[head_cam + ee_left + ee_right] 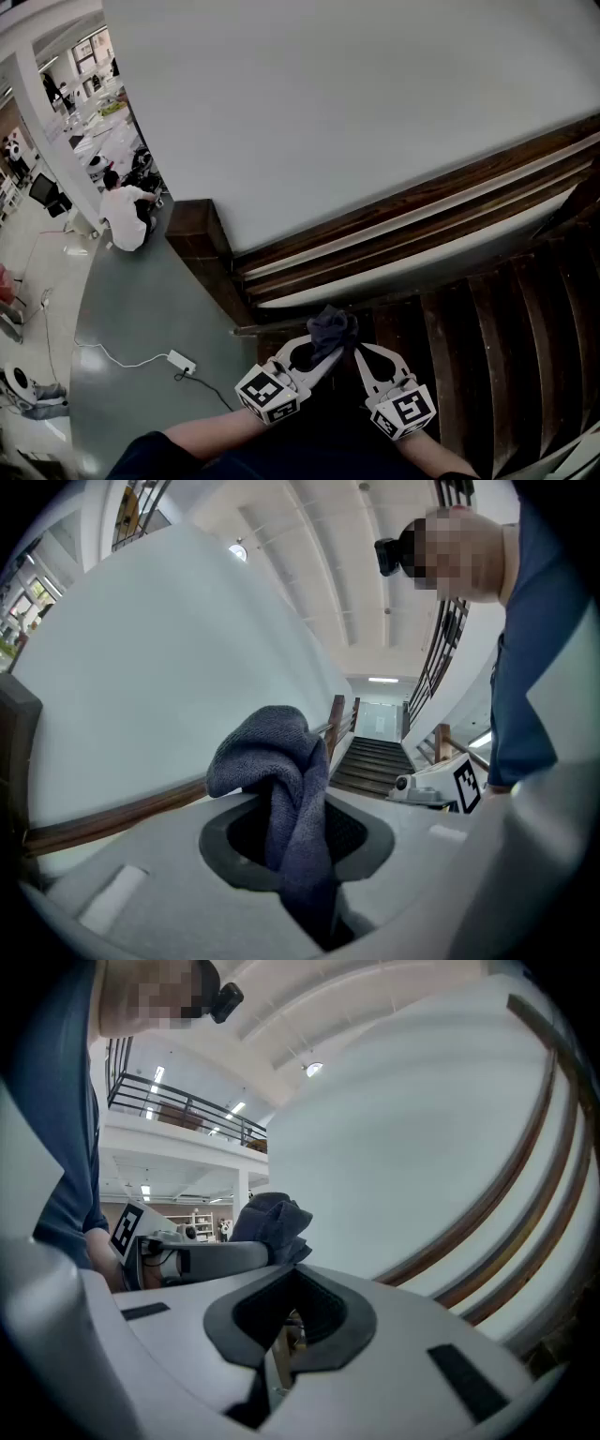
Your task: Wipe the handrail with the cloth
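Cloth (279,778) clamped inside the left claw (317,351).

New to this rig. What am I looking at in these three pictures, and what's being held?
There is no robot here. A person on dark wooden stairs holds a hand-held gripper in each hand. The head view looks down from the person's head. The other two views come from cameras riding on the grippers, looking along their jaws. The left hand-held gripper is shut on a dark cloth. The right hand-held gripper has its jaws together with nothing between them. A wooden handrail runs along the white wall.
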{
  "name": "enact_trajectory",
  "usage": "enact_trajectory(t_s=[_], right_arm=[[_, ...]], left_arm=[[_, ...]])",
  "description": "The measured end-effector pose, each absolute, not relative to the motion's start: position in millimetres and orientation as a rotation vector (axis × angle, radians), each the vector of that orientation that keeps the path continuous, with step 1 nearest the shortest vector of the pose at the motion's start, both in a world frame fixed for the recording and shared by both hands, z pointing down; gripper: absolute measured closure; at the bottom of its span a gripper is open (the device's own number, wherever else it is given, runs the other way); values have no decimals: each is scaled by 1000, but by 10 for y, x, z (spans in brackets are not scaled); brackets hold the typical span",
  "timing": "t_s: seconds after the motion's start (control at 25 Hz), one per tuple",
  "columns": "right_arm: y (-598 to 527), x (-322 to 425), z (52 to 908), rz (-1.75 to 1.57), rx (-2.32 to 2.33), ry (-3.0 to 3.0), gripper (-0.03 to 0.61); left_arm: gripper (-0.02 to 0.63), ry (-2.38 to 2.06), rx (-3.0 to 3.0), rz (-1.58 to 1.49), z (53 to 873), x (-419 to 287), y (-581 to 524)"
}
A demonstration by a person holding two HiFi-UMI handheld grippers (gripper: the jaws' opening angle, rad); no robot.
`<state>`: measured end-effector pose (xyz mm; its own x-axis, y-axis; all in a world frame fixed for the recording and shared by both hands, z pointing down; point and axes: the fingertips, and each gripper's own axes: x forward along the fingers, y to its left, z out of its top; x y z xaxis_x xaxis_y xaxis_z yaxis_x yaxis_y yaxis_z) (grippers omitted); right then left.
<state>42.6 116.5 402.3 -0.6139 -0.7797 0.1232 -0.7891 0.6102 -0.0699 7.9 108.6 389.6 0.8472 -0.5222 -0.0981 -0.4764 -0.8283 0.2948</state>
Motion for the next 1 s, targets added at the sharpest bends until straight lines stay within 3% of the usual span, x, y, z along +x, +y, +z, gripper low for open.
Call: enact_trajectory(t_s=[1.0], right_arm=[[1125,355,4032,181,1359,-2744,571]], left_arm=[[531,-752,2764,-298,3890,9,1043]])
